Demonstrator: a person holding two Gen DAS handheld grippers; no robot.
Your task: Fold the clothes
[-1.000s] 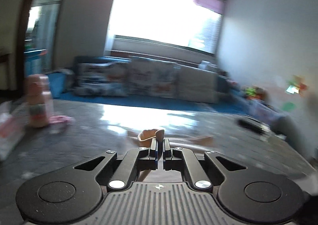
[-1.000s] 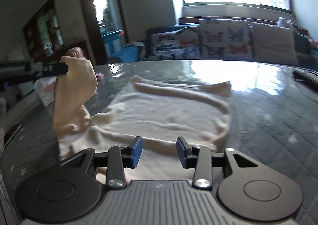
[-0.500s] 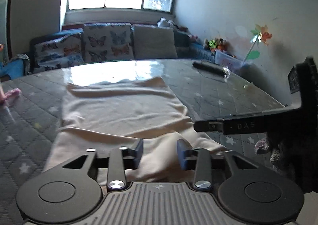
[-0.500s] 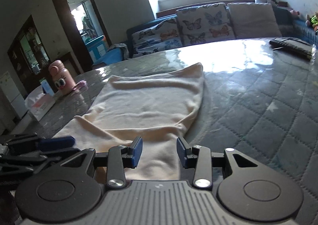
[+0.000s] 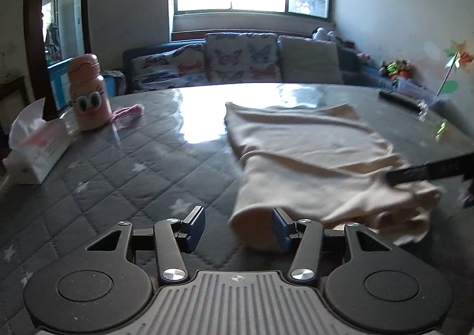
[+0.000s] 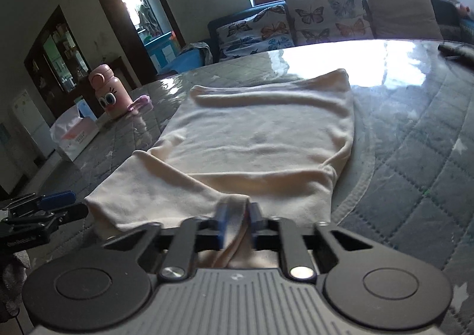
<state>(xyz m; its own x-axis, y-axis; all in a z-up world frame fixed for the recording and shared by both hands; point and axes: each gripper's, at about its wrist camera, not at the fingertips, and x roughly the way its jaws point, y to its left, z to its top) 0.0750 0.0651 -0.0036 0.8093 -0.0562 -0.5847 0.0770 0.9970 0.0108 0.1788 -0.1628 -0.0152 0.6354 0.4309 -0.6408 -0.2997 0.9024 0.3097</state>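
A cream garment point(image 5: 305, 151) lies flat on the grey quilted table point(image 5: 118, 175), with a fold across its near half. My left gripper point(image 5: 238, 227) hovers low at the garment's near left corner. Its jaws are opening, and the corner's edge reaches in beside the right finger, with no pad pressing on it. In the right wrist view the same garment point(image 6: 260, 133) stretches away, and my right gripper point(image 6: 237, 218) is shut on a pinch of its near hem. The left gripper point(image 6: 56, 201) shows at the left edge there. The right gripper point(image 5: 429, 172) crosses the left view's right side.
A pink cartoon-faced bottle point(image 5: 87, 95) and a tissue box point(image 5: 38, 145) stand at the table's left, with a small pink item point(image 5: 130, 111) beside the bottle. A dark remote point(image 5: 400, 99) lies far right. A sofa with butterfly cushions point(image 5: 237, 65) is behind the table.
My left gripper let go of the lifted garment corner, opened and came down beside the garment's left corner. My right gripper closed on the near hem.
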